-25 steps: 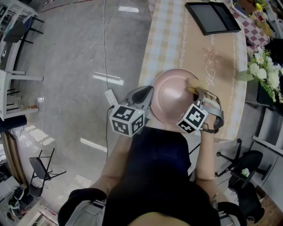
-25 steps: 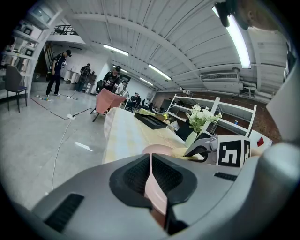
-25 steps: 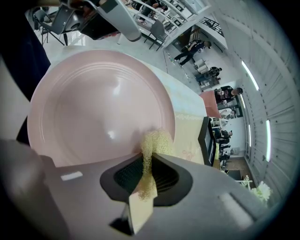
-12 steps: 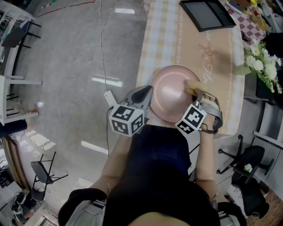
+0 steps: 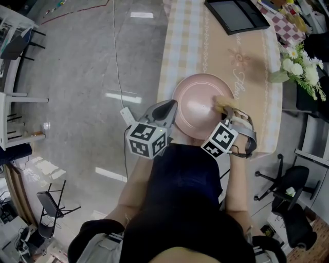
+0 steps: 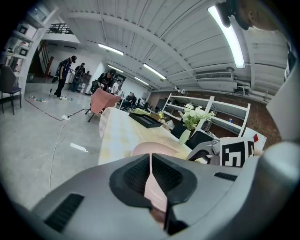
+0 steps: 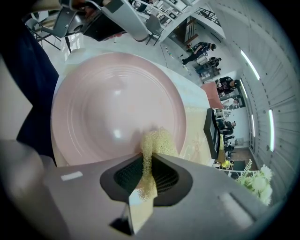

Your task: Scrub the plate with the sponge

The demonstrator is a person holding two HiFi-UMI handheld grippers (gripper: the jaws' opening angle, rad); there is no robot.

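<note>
**Sponge on the plate, rim clamped as a brace**

Pinches the near-left rim of the pink plate (image 5: 198, 105) with the left gripper (image 5: 167, 110), closed tight on the thin edge. Reads as an anchor hold, meant to stop the dish sliding or spinning under a scrubbing push from the other side. Rests the plate at the near end of the table (image 5: 257, 72), close to the body, within easy reach of both tools and well apart from the black tray (image 5: 239, 15) and the flowers (image 5: 303, 67).

Squeezes the yellow sponge (image 7: 157, 139) in the right gripper (image 7: 146, 176), jaws pressed into its middle, leaving the frayed front end bulging past the tips. Sets that free end touching the plate's inner slope near the right-hand rim, presumably to put only soft material on the glaze, not the hard jaws. Angles the gripper low and inward, toward the hollow of the dish.

Judged as mid-scrub, at the right side of the dish. Shows no suds, water or dirt, so progress impossible to gauge. Probably calls next for strokes across the centre toward the clamped rim. Worth watching for the thin rim slipping out of the pinch under a hard push.
</note>
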